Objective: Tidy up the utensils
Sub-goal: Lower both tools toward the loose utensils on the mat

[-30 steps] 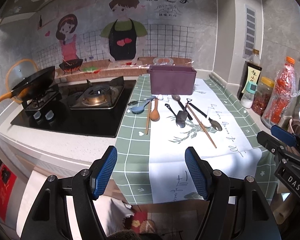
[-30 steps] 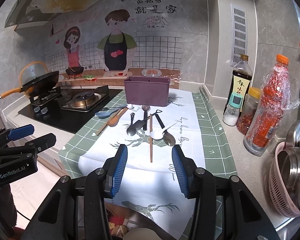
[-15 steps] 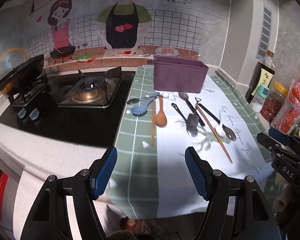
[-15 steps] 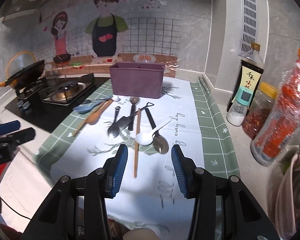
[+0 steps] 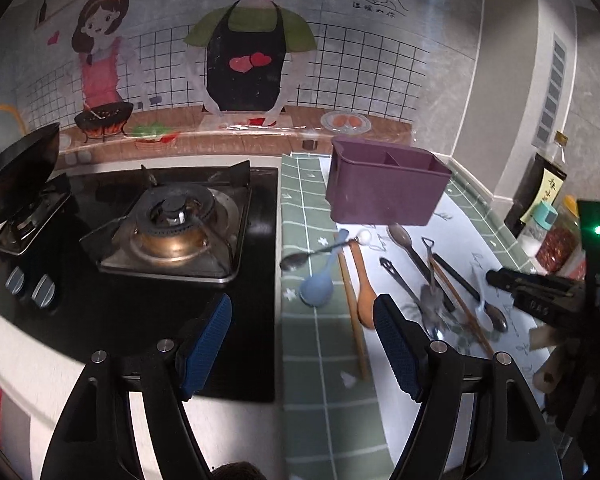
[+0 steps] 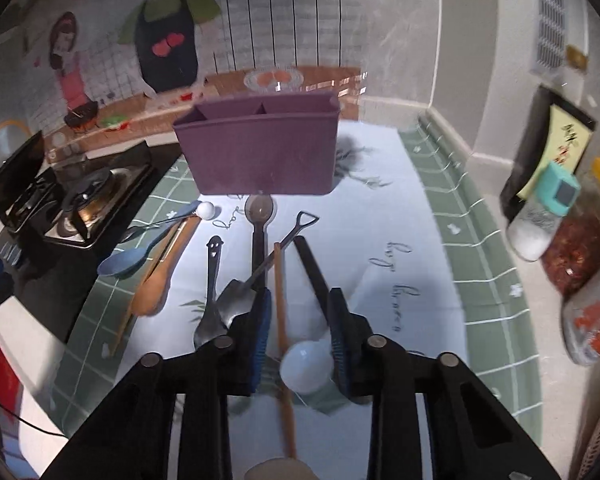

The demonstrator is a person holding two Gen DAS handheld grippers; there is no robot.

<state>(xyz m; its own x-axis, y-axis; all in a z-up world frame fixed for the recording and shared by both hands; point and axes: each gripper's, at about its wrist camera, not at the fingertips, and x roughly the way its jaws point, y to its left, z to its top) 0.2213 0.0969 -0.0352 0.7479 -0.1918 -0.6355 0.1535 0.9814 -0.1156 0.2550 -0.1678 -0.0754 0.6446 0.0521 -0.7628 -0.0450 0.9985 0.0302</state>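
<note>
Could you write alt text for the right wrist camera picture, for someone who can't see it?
An open right gripper hovers low over a white spoon and a wooden chopstick on a counter mat. Beyond lie more spoons and a purple utensil box.

Both wrist views toward organizer (image 5: 384, 188) (shared)

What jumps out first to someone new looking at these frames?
The spread of spoons and chopsticks on the white cloth, fanned out in front of the purple box. Next, the right tongs low over that spread, open around a white spoon and a wooden chopstick. The left tongs hang open at the cloth's stove-side edge, beside the gas burner.
</note>
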